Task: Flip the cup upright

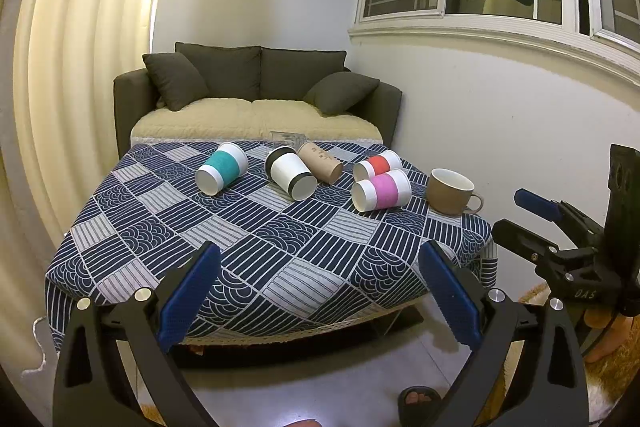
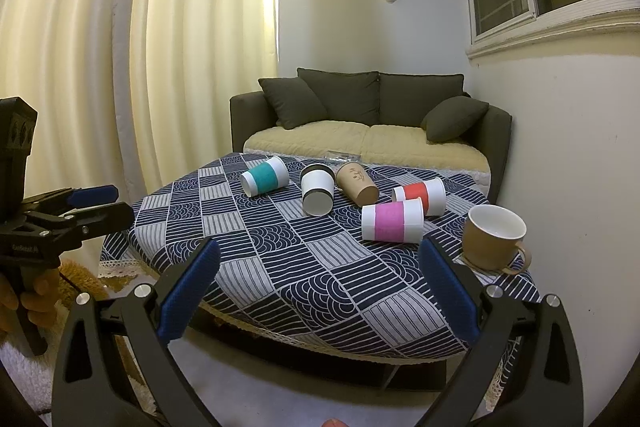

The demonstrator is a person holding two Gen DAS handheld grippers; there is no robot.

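Grippers (image 1: 320, 291) apart; pink cup (image 1: 382, 191) sideways.

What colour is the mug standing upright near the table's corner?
The mug is tan brown outside and white inside, clearest in the right wrist view.

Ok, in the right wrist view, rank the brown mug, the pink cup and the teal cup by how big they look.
1. brown mug, though it sits nearest
2. pink cup
3. teal cup, though it lies farthest back, so true sizes stay unsure
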